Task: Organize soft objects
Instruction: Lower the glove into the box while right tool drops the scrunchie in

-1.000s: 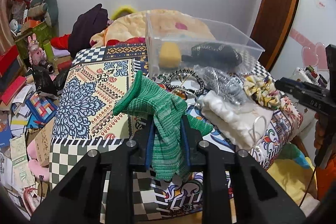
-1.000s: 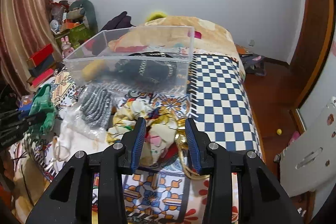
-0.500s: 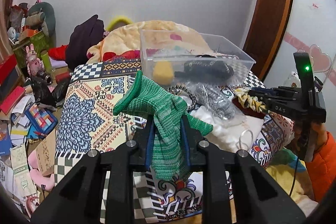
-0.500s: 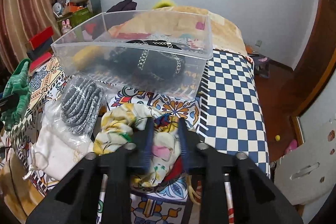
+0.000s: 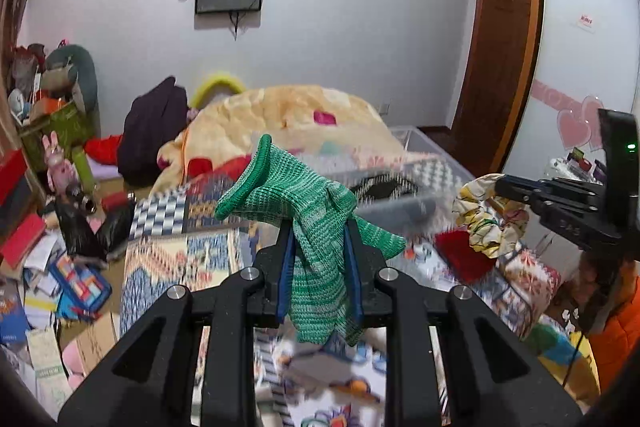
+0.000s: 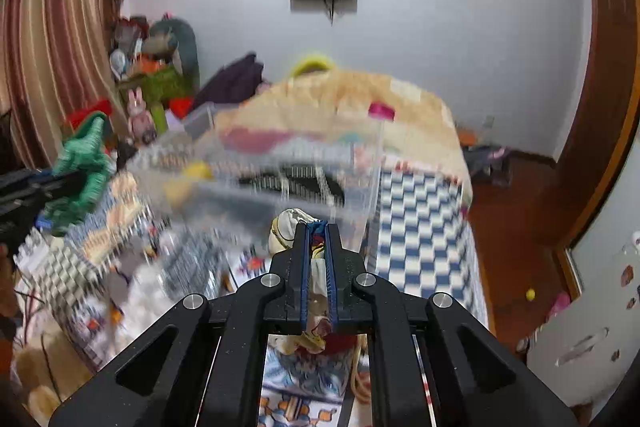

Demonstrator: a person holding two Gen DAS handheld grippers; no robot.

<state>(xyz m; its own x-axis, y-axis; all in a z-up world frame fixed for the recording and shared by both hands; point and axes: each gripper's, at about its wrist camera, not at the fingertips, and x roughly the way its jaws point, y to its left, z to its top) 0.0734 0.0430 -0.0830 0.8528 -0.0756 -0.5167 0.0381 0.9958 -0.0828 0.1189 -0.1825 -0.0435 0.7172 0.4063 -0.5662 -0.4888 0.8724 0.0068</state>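
With left tongs (image 5: 320,247) clamped on green glove (image 5: 304,199) and right tongs (image 6: 318,259) pinching floral scrunchie (image 6: 289,227) above the bed, probably next: carry far, drop into clear bin (image 6: 280,163).

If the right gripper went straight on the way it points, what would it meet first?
Probably the near wall of the clear plastic bin, just beyond the right gripper and its floral scrunchie; blur leaves depth uncertain.

Ribbed knit green glove (image 5: 316,227); seemingly smooth printed-cloth scrunchie (image 5: 486,217).
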